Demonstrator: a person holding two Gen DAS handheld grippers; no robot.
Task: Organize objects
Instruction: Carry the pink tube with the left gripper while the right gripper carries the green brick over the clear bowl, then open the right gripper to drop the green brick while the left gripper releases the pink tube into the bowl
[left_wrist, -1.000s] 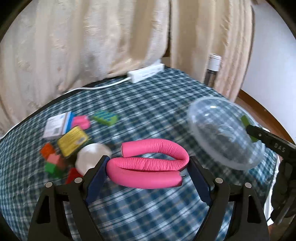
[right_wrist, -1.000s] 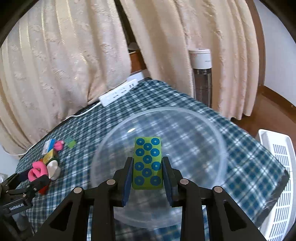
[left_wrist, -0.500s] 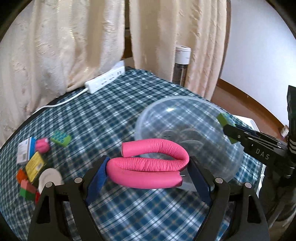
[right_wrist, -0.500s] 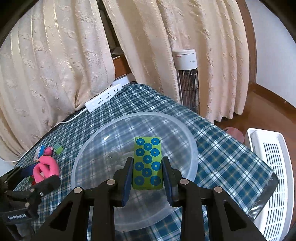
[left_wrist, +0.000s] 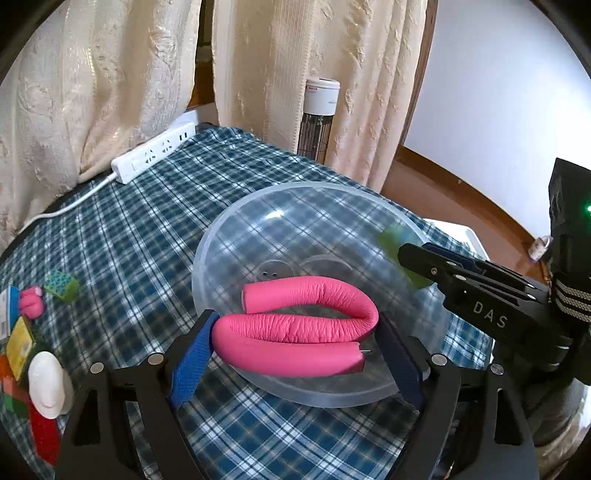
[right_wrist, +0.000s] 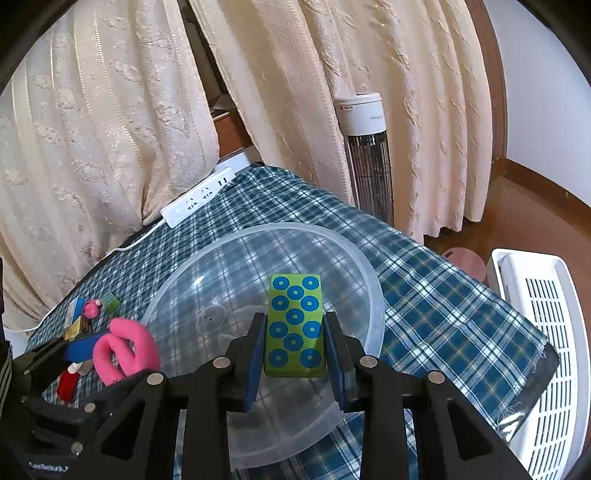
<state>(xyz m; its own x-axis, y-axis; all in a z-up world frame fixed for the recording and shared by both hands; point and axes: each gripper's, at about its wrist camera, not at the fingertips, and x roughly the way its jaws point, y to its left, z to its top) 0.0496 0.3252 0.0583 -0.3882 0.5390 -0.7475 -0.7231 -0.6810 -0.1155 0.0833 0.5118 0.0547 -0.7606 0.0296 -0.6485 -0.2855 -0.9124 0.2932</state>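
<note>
- We had the left gripper (left_wrist: 295, 354) clamped across a bent pink foam tube (left_wrist: 295, 328), blue pads touching both ends of the fold, jaws spread wide by it.
- The tube hung over the near rim of the clear plastic bowl (left_wrist: 236, 229), not resting on its floor as far as we could see.
- Our right gripper (right_wrist: 295, 354) was pinched narrow on a green block with blue dots (right_wrist: 295, 321), pads flat on both long sides.
- That block sat above the bowl's interior (right_wrist: 369, 280), toward its right half; we couldn't tell if it touched the bottom.
- The bowl stood on the blue plaid tablecloth (right_wrist: 443, 317), near the table's right corner.
- Loose items lay well to the left of the bowl: a small green block (left_wrist: 61, 286), a pink piece (left_wrist: 31, 304), a yellow packet (left_wrist: 22, 347), a white round object (left_wrist: 46, 384), red bits.
- A white power strip (left_wrist: 155, 157) lay at the far edge by the curtain (left_wrist: 110, 74).
- A tower heater (right_wrist: 365, 158) stood behind the table; a white basket (right_wrist: 546, 332) sat on the floor to the right.
</note>
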